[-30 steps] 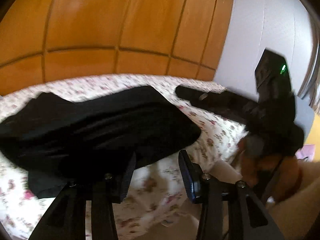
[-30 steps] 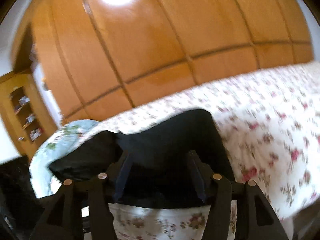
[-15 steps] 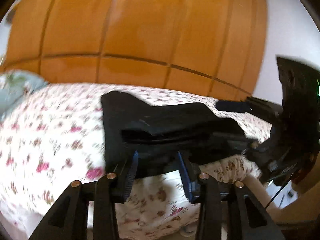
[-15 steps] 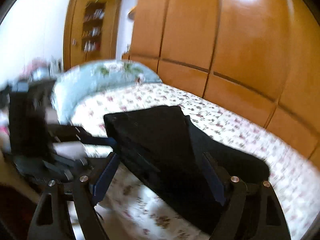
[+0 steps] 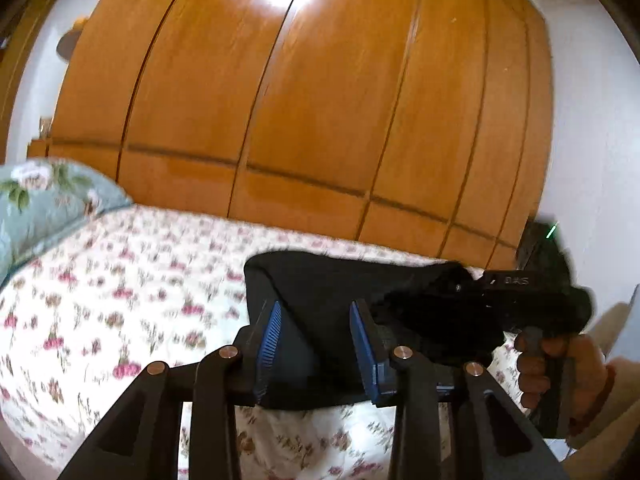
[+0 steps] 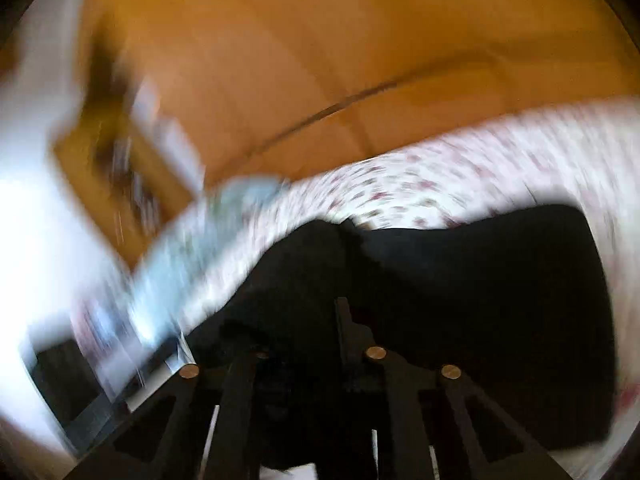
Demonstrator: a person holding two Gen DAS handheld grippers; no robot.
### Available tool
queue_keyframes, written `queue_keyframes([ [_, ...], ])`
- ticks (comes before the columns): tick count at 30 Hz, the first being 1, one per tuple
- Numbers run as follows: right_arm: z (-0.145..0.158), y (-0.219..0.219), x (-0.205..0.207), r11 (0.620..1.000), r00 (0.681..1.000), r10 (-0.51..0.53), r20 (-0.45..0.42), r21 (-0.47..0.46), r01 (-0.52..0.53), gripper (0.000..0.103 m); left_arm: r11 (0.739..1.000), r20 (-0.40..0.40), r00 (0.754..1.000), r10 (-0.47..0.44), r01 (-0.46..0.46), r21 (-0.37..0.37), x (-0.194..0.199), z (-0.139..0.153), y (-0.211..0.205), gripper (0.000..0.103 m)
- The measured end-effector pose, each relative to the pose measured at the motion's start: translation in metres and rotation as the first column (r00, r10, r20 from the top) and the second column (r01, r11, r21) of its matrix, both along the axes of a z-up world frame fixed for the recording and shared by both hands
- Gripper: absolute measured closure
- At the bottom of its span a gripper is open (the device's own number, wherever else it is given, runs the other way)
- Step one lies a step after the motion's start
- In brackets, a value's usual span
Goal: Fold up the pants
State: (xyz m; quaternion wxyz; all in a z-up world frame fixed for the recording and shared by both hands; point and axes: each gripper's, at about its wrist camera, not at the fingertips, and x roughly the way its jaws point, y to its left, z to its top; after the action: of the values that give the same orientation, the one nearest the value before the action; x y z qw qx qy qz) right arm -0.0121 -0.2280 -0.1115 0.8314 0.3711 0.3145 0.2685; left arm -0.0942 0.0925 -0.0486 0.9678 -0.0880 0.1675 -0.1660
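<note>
The black pants (image 5: 320, 300) lie bunched on the floral bed (image 5: 120, 300), now directly ahead of the left tongs (image 5: 316, 340), whose jaws are closing around the near edge without pressing it. The right tongs (image 6: 316, 320), spread wide half a second ago, are closing on the pants' fabric amid heavy blur. The pillow (image 5: 36, 204) has come into view far left.
</note>
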Motion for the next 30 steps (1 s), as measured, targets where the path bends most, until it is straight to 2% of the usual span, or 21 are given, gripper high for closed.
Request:
queue_keyframes([
  [2, -0.041, -0.033, -0.004, 0.976, 0.986, -0.090, -0.139, 0.185, 0.115, 0.091, 1.000, 0.027, 1.000, -0.011, 0.011, -0.010, 0.000, 0.006, -0.001, 0.062],
  [3, -0.070, -0.053, -0.008, 0.936, 0.963, -0.134, -0.236, 0.291, 0.201, 0.091, 1.000, 0.026, 1.000, -0.016, 0.016, 0.002, 0.002, 0.006, -0.004, 0.062],
  [5, -0.105, -0.070, -0.018, 0.850, 0.942, -0.137, -0.305, 0.452, 0.270, 0.095, 0.999, 0.002, 1.000, -0.023, 0.022, 0.041, 0.011, 0.003, -0.011, 0.062],
  [6, -0.109, -0.072, -0.021, 0.832, 0.944, -0.132, -0.301, 0.484, 0.271, 0.095, 0.997, -0.036, 0.999, -0.031, 0.033, 0.069, 0.020, -0.002, -0.017, 0.062],
  [7, -0.106, -0.072, -0.024, 0.839, 0.948, -0.134, -0.289, 0.477, 0.264, 0.094, 0.995, -0.072, 0.996, -0.045, 0.051, 0.085, 0.029, -0.007, -0.022, 0.062],
  [9, -0.086, -0.067, -0.026, 0.908, 0.955, -0.152, -0.256, 0.344, 0.237, 0.086, 0.989, -0.148, 0.987, -0.065, 0.084, 0.125, 0.049, -0.020, -0.033, 0.062],
  [11, -0.070, -0.061, -0.029, 0.944, 0.969, -0.144, -0.199, 0.266, 0.195, 0.066, 0.983, -0.205, 0.976, -0.078, 0.109, 0.145, 0.069, -0.033, -0.042, 0.062],
  [12, -0.063, -0.059, -0.033, 0.954, 0.977, -0.139, -0.165, 0.242, 0.176, 0.045, 0.982, -0.229, 0.970, -0.080, 0.116, 0.151, 0.074, -0.037, -0.046, 0.062],
  [13, -0.056, -0.057, -0.037, 0.962, 0.979, -0.149, -0.138, 0.209, 0.176, 0.030, 0.981, -0.239, 0.968, -0.075, 0.115, 0.156, 0.078, -0.041, -0.048, 0.062],
  [14, -0.052, -0.056, -0.042, 0.966, 0.980, -0.163, -0.117, 0.181, 0.182, 0.026, 0.981, -0.243, 0.968, -0.065, 0.107, 0.163, 0.080, -0.044, -0.051, 0.062],
  [16, -0.054, -0.060, -0.045, 0.962, 0.978, -0.175, -0.117, 0.191, 0.195, 0.026, 0.981, -0.257, 0.965, -0.046, 0.092, 0.171, 0.085, -0.049, -0.052, 0.062],
  [19, -0.069, -0.072, -0.048, 0.921, 0.980, -0.137, -0.148, 0.345, 0.180, 0.026, 0.983, -0.261, 0.964, -0.049, 0.093, 0.160, 0.085, -0.048, -0.049, 0.062],
  [24, -0.077, -0.074, -0.043, 0.911, 0.987, -0.072, -0.141, 0.393, 0.123, 0.022, 0.982, -0.267, 0.962, -0.047, 0.094, 0.165, 0.085, -0.047, -0.052, 0.062],
  [27, -0.075, -0.069, -0.039, 0.925, 0.987, -0.058, -0.146, 0.364, 0.109, 0.020, 0.982, -0.277, 0.960, -0.046, 0.095, 0.165, 0.086, -0.045, -0.052, 0.062],
  [29, -0.069, -0.059, -0.046, 0.956, 0.987, -0.047, -0.151, 0.280, 0.088, 0.019, 0.981, -0.279, 0.959, -0.049, 0.099, 0.169, 0.087, -0.045, -0.054, 0.056],
  [30, -0.067, -0.053, -0.044, 0.972, 0.988, -0.050, -0.148, 0.220, 0.082, 0.027, 0.979, -0.282, 0.958, -0.052, 0.105, 0.175, 0.087, -0.044, -0.056, 0.054],
])
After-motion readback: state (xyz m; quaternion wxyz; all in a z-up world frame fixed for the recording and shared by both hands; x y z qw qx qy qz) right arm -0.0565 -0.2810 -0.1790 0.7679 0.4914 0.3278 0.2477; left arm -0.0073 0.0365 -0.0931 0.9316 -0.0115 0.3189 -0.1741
